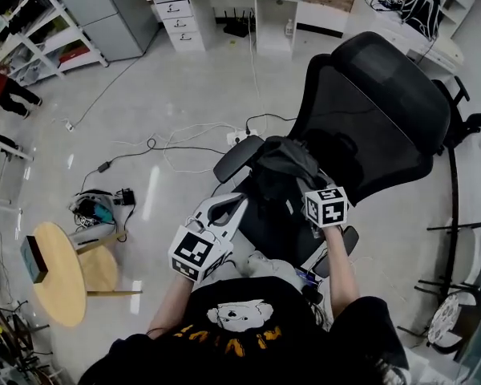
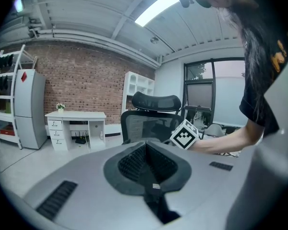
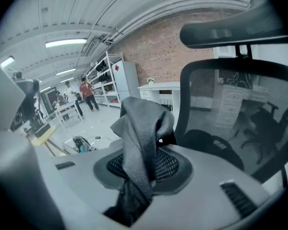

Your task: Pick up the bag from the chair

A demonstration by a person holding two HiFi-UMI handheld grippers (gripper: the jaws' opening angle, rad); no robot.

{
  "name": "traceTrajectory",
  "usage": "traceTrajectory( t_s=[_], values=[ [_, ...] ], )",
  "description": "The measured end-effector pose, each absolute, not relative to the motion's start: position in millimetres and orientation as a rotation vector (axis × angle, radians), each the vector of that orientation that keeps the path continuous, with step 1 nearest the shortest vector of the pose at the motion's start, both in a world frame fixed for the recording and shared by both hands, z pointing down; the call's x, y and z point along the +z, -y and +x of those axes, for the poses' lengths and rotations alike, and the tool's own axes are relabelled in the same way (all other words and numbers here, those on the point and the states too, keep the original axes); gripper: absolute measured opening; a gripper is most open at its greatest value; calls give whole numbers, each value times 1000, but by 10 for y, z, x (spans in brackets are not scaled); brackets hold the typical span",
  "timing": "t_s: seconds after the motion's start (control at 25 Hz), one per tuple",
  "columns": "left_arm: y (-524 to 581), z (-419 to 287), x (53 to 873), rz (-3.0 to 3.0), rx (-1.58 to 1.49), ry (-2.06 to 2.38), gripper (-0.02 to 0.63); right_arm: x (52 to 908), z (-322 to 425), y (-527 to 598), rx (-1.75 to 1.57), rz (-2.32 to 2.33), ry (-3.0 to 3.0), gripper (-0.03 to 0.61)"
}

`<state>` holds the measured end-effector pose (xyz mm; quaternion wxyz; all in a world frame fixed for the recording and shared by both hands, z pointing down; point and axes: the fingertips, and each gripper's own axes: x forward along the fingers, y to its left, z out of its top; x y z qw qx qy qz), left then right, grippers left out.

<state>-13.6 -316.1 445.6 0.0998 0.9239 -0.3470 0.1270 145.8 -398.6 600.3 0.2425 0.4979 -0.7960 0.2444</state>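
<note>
My right claw [image 3: 143, 169] is clamped on a grey woven strap [image 3: 140, 128] of the bag [image 1: 282, 160]. In the right gripper view the webbing runs down between the ribbed pads and bunches into a loose fold above them. From the head view the bag is a dark, slumped bundle lying on the seat of the black mesh chair [image 1: 378, 107], close to the armrest [image 1: 237, 157] on the view's left and in front of the backrest. The right claw [image 1: 309, 189] reaches in at the bag's near edge, with its marker cube [image 1: 326, 207] just behind (the exact contact is hard to make out from up there). My left claw [image 2: 146, 166] is closed with its two pads pressed together, and I see nothing between them. In the head view the left claw [image 1: 234, 205] sits just beside the seat's front corner, near the bag but apart from it. Its own camera looks past the chair [image 2: 151, 113] and the other cube [image 2: 185, 134] to a white desk [image 2: 77, 123] against a brick wall [image 2: 81, 83]. Cables [image 1: 184, 139] trail over the glossy floor to the chair's left.
</note>
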Motion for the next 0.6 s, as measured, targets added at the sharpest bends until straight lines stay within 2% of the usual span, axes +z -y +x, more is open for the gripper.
traceTrajectory(
  t_s=[0.6],
  values=[
    [2537, -1010, 4341, 2845, 369, 951, 9, 4565, 672, 3082, 525, 1600, 2301, 78]
  ],
)
